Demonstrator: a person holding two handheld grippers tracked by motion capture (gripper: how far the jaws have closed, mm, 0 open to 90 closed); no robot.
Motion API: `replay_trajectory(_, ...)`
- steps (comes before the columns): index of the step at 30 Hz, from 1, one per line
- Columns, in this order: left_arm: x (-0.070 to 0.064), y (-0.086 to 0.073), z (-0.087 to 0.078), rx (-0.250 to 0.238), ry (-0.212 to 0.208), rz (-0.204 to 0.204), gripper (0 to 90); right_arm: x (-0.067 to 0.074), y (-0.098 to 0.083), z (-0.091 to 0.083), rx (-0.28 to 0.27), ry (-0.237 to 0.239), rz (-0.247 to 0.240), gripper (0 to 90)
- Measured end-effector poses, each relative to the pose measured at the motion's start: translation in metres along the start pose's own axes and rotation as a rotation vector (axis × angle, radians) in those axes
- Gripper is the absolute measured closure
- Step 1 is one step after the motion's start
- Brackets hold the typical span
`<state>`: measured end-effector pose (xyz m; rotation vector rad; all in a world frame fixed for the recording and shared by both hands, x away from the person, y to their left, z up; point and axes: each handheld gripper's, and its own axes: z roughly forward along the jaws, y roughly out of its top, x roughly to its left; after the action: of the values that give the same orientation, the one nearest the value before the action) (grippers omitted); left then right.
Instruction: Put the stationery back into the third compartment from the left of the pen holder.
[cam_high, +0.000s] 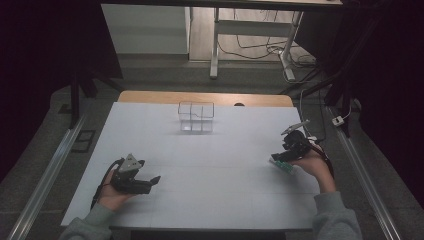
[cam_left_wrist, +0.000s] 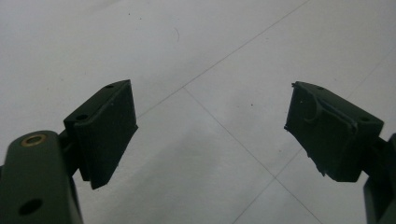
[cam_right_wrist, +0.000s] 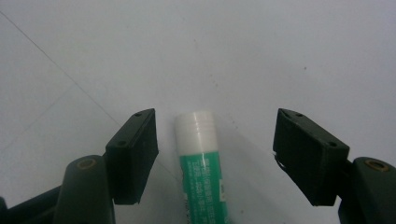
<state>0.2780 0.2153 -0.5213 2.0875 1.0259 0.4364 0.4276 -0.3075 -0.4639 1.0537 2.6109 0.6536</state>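
Right hand-held gripper (cam_right_wrist: 215, 154) stands with its two black jaws spread wide on either side of a green-and-white glue stick (cam_right_wrist: 201, 168), touching it with neither jaw. From the right gripper view the stick lies flat on the white surface (cam_right_wrist: 233, 56), its white cap pointing away from the camera, the green printed body running down out of the bottom edge; it sits closer to the jaw on the left of that view than to the other. In the high view the same hand-held gripper (cam_high: 286, 159) is held low at the right side of the surface (cam_high: 210, 165), with the glue stick (cam_high: 283, 166) just beneath it near the person's right hand (cam_high: 311, 162).

Left hand-held gripper (cam_high: 156, 179) rests low over the near left part of the surface, held by the left hand (cam_high: 114, 196), well apart from the right one. Its own view shows the jaws wide open over bare white surface (cam_left_wrist: 205, 56) crossed by thin seams, nothing between them.

A small clear box (cam_high: 196, 117) with a divider stands near the far edge of the surface, well apart from both hands
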Motion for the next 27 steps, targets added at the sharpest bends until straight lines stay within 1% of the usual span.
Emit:
replay_trajectory(1, 0.0, 0.0, 0.0, 0.0, 0.0, 0.0, 15.6, 0.0, 0.0, 0.001, 0.012, 0.001, 0.002, 30.8)
replay_trajectory(4, 0.0, 0.0, 0.0, 0.001, -0.001, 0.003, 15.6, 0.0, -0.002, 0.006, 0.021, 0.007, 0.006, 30.8)
replay_trajectory(5, 0.0, 0.0, 0.001, 0.003, 0.0, 0.003, 15.6, 0.0, -0.003, 0.009, 0.039, 0.01, -0.002, 30.9)
replay_trajectory(6, 0.0, 0.0, 0.001, 0.005, 0.001, 0.005, 15.6, 0.0, -0.003, 0.009, 0.039, 0.01, -0.002, 30.9)
replay_trajectory(8, 0.0, -0.001, 0.002, 0.009, 0.003, 0.006, 15.5, 0.0, -0.003, 0.012, 0.059, 0.019, -0.005, 31.7)
replay_trajectory(11, 0.0, -0.001, 0.003, 0.021, 0.017, 0.013, 15.4, 0.002, -0.003, 0.015, 0.081, 0.034, -0.01, 32.5)
replay_trajectory(14, 0.0, -0.001, 0.003, 0.026, 0.015, 0.014, 15.3, 0.003, -0.003, 0.018, 0.093, 0.042, -0.015, 33.5)
replay_trajectory(17, 0.0, -0.001, 0.004, 0.026, 0.015, 0.014, 15.3, 0.005, -0.002, 0.02, 0.096, 0.037, -0.024, 36.1)
replay_trajectory(22, 0.0, -0.001, 0.004, 0.03, 0.014, 0.017, 15.2, 0.006, -0.002, 0.022, 0.1, 0.047, -0.037, 43.9)
replay_trajectory(27, -0.001, -0.002, 0.004, 0.03, 0.014, 0.017, 15.3, 0.007, -0.002, 0.023, 0.12, 0.05, -0.046, 55.7)
